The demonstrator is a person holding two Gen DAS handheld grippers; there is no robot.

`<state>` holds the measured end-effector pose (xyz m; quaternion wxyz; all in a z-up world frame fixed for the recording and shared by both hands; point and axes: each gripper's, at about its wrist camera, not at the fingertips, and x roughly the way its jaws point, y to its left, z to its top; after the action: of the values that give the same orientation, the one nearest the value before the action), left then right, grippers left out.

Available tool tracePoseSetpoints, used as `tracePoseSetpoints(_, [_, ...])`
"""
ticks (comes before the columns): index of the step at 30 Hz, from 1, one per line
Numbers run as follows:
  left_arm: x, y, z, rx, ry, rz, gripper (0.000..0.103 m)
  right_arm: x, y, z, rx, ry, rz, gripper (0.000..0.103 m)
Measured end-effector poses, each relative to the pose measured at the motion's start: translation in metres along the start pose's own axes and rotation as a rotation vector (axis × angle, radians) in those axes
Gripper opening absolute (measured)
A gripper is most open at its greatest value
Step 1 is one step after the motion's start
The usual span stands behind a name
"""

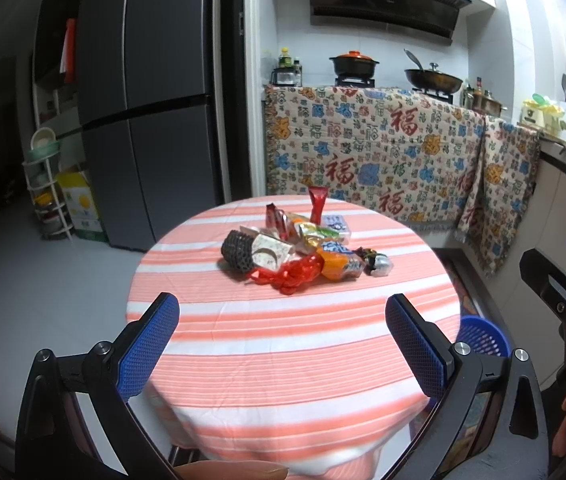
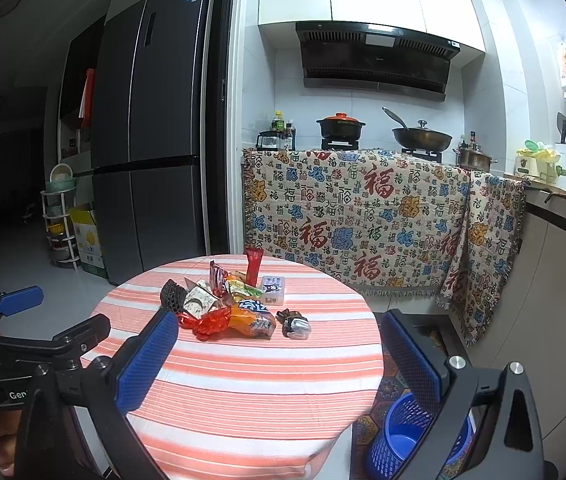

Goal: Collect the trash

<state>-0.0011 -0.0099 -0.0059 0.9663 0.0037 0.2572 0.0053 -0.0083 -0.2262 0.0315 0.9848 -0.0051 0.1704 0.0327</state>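
Wrapper pile point(image 1: 303, 254): mid-surface, straight ahead of both claws, well apart. Left claw point(image 1: 282, 344) spread, empty; right claw point(image 2: 275, 360) likewise. Blue bin point(image 2: 407, 440) on floor, nearer the right.

Both wrist views look across the round table point(image 1: 295, 344) toward the stove counter – left nearer. Right sits further right; both share its top
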Motion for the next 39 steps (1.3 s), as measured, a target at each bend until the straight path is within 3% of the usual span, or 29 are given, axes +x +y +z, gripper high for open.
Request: tracePoseSetpoints(39, [0.0,-0.007,-0.003,-0.001,0.01,-0.015,0.103,0.009,0.001,-0.012,0.022,0.012,-0.014,0.103])
